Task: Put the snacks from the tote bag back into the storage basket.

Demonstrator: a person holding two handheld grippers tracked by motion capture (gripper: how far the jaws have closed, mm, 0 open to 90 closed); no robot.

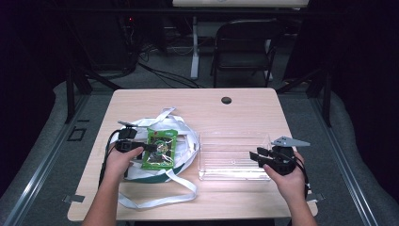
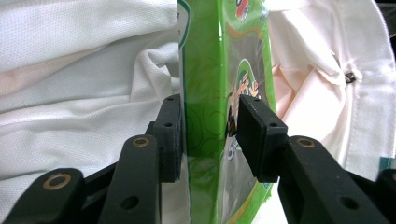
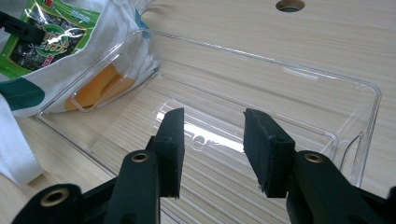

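A: Left gripper view: the left gripper [image 2: 210, 126] pinches the green packet [image 2: 219, 70], both pads pressing its faces, above the white bag [image 2: 70, 93].

B: So it's the pick-up step. The right gripper [image 3: 212, 149]?

A: Jaws apart, nothing between them, over the clear tray [image 3: 299, 70].

B: Next move, I'd judge: lift the packet clear of the bag and carry it across into the tray, keeping the grip firm.

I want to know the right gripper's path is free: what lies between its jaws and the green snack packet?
In the high view, the clear plastic bin spans most of that stretch, then the white cloth bag under the green snack packet. The right gripper hangs over the bin's edge.
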